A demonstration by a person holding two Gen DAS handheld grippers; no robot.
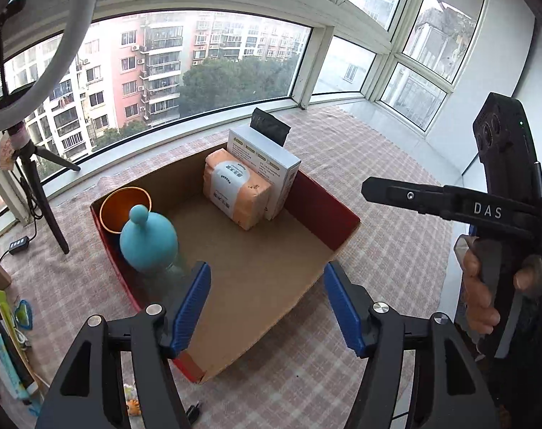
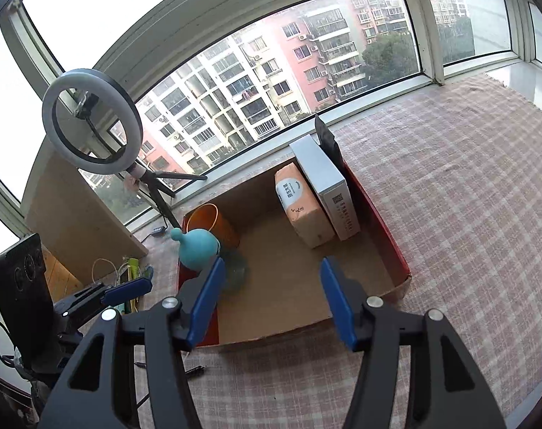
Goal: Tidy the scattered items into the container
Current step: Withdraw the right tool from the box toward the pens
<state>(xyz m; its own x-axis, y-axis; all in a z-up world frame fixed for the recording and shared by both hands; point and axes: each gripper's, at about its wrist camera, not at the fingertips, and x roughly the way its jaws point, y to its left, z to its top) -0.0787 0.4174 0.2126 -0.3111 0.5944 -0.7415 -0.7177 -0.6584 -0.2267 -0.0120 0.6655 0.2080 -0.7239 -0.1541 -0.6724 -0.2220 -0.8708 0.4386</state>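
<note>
A shallow cardboard box (image 1: 342, 211) (image 2: 389, 246) with red outer walls lies on the checked cloth. Inside it stand an orange cup (image 1: 126, 211) (image 2: 217, 223), a bottle with a teal bulb top (image 1: 149, 241) (image 2: 197, 248), an orange tissue pack (image 1: 235, 193) (image 2: 301, 214), a white carton (image 1: 267, 161) (image 2: 328, 186) and a black pouch (image 1: 271, 127) (image 2: 328, 141). My left gripper (image 1: 267, 304) hovers open over the box's near edge, empty. My right gripper (image 2: 269, 300) is open and empty above the near edge too; it also shows at the right of the left wrist view (image 1: 369, 186).
A ring light on a tripod (image 2: 92, 121) (image 1: 38, 186) stands left of the box by the window. A wooden board (image 2: 81, 207) leans at the left, with cables and small clutter (image 1: 10, 325) beside it. The checked cloth (image 2: 467, 214) stretches right of the box. A hand (image 1: 480, 293) holds the right gripper.
</note>
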